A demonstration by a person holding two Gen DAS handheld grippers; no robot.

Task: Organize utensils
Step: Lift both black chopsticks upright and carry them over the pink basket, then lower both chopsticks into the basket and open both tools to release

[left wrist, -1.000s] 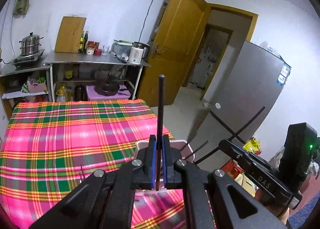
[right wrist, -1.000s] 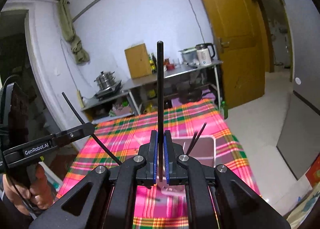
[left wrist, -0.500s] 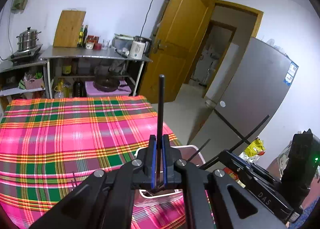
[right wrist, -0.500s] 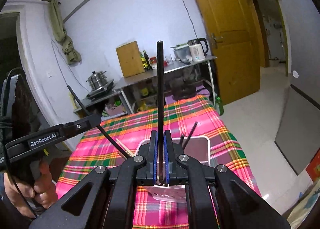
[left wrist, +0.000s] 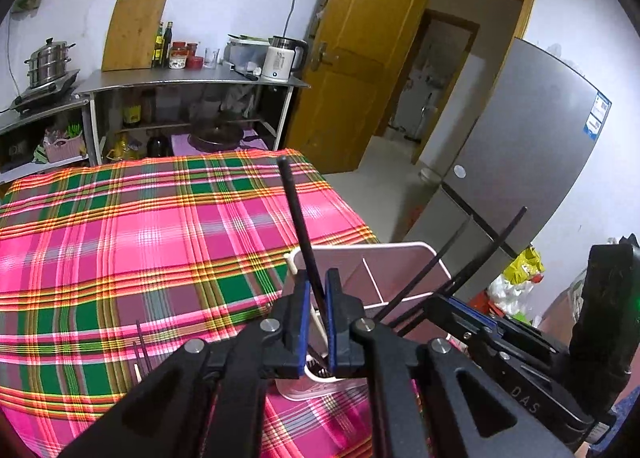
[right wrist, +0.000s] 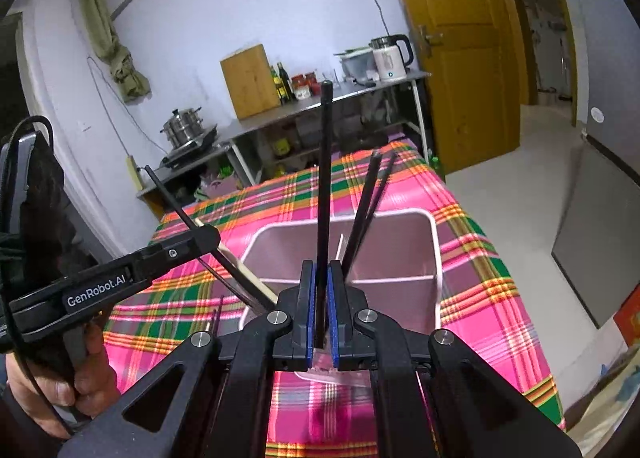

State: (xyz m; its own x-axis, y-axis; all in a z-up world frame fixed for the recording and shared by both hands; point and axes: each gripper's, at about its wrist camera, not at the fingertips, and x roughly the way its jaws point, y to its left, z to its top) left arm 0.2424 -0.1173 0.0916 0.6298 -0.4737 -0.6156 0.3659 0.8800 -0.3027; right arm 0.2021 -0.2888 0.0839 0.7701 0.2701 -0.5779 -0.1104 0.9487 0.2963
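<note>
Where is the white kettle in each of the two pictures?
Left wrist view: the white kettle stands upper middle, at the right end of the metal shelf, left of the yellow door.
Right wrist view: the kettle is upper right, at the shelf's right end, again left of the door.
Shared landmark: the wooden cutting board leaning on the wall.

A table under a pink plaid cloth bears a white divided utensil holder and loose chopsticks.
</note>
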